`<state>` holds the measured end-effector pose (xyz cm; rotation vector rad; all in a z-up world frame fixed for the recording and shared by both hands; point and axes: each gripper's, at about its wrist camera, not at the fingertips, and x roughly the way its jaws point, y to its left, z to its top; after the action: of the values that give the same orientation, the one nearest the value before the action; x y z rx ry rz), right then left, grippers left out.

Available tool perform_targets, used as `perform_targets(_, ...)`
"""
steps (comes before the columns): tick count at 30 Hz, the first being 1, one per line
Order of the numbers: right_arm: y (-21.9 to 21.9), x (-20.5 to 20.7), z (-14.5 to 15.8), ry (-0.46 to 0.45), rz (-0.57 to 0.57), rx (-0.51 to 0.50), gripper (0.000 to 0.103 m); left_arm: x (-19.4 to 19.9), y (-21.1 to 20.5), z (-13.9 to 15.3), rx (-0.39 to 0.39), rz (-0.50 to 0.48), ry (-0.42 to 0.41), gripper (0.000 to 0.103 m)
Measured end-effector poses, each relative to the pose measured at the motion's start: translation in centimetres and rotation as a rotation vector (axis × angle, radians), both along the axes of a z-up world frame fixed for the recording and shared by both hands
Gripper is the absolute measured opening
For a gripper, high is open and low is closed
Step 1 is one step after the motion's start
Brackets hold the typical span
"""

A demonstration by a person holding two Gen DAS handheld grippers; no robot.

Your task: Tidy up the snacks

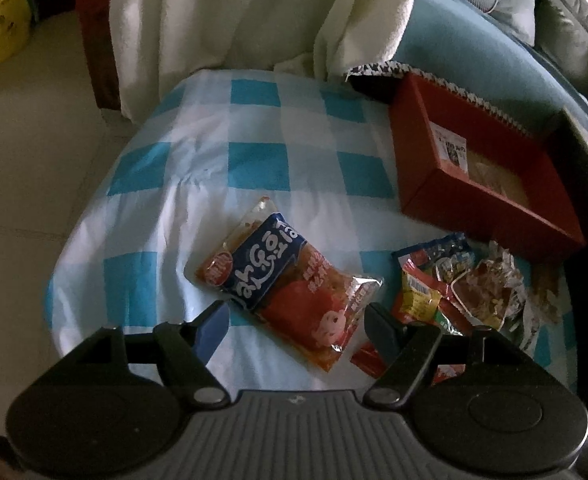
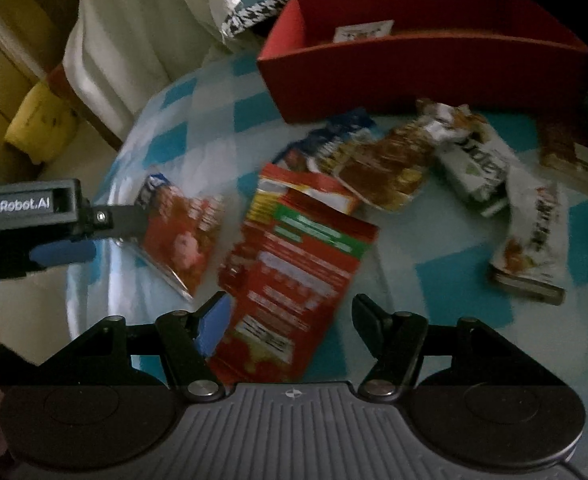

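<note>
Left claw (image 1: 296,320) wide open, nothing held, hovering low over checked cloth (image 1: 253,160). Red-and-blue snack bag (image 1: 285,280) flat on cloth, right in front of spread fingers, between them. Red box (image 1: 474,184) further ahead, off to right, open top.

Right claw (image 2: 289,320) also spread open, not gripping. Red snack packet (image 2: 294,276) lies between its fingers, tilted. Brown and white snack packs (image 2: 466,168) scattered ahead-right, near box. Bit blurry.

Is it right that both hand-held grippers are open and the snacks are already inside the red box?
Not quite. Both grippers are open, but the snacks lie on the checked cloth before the red box; the right wrist view shows it.
</note>
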<state>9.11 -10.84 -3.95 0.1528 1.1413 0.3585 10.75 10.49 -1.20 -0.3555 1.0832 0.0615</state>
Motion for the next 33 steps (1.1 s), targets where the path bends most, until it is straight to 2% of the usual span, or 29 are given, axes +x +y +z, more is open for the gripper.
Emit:
perform_targets(1,0.5,0.1,-0.2,-0.008,-0.005,-0.006,0.084,0.0,0.1,0.0,-0.004,0.002,0.000,0.069)
perform_targets(2,1.1,0.3,-0.5,-0.012,-0.010,-0.021,0.084,0.0,0.2,0.0,-0.008,0.004,0.000,0.069)
perform_targets(4,2.0,0.4,-1.1,-0.032,0.010,-0.063,0.075,-0.1,0.4,-0.1,-0.012,0.007,0.004,0.069)
perform_targets(7,2.6,0.0,-1.3,-0.091,0.088,-0.145,0.071,-0.1,0.5,-0.3,-0.024,0.009,0.009,0.069)
perform_targets(11,0.8,0.0,-0.8,-0.071,0.119,-0.161,0.066,0.1,0.1,-0.7,-0.034,0.012,0.027,0.069)
perform_targets(14,-1.0,-0.3,0.7,-0.072,0.152,-0.143,0.049,0.5,-0.2,-1.2,-0.065,0.019,0.051,0.069)
perform_targets(15,-1.4,-0.5,1.4,-0.087,0.178,-0.153,0.032,0.7,-0.2,-1.3,-0.071,0.029,0.055,0.069)
perform_targets(17,-2.2,-0.8,2.3,-0.106,0.221,-0.182,0.033,1.2,-0.4,-1.5,-0.062,0.062,0.058,0.069)
perform_targets(20,-3.1,-0.5,1.6,-0.112,0.225,-0.217,0.032,2.0,-0.6,-2.3,-0.075,0.118,0.090,0.069)
perform_targets(22,-3.8,0.0,0.9,-0.068,0.186,-0.166,0.041,2.4,-0.5,-2.7,-0.123,0.175,0.102,0.069)
perform_targets(24,-4.1,-0.1,0.6,-0.040,0.181,-0.109,0.044,2.7,-0.6,-3.1,-0.130,0.250,0.103,0.069)
perform_targets(26,-3.9,-0.5,1.0,-0.055,0.199,-0.113,0.053,3.5,-1.1,-3.8,-0.106,0.323,0.120,0.071)
perform_targets(27,-3.9,-0.6,1.2,-0.065,0.200,-0.111,0.060,3.9,-1.4,-4.1,-0.089,0.347,0.129,0.076)
perform_targets(29,-4.1,-0.7,1.7,-0.075,0.201,-0.088,0.063,4.7,-2.5,-4.4,-0.038,0.374,0.121,0.086)
perform_targets(31,-4.2,-0.7,2.0,-0.079,0.201,-0.086,0.064,5.3,-3.8,-4.4,0.032,0.356,0.106,0.086)
perform_targets(33,-4.3,-0.8,1.8,-0.076,0.205,-0.098,0.065,5.3,-4.7,-4.4,0.084,0.293,0.094,0.079)
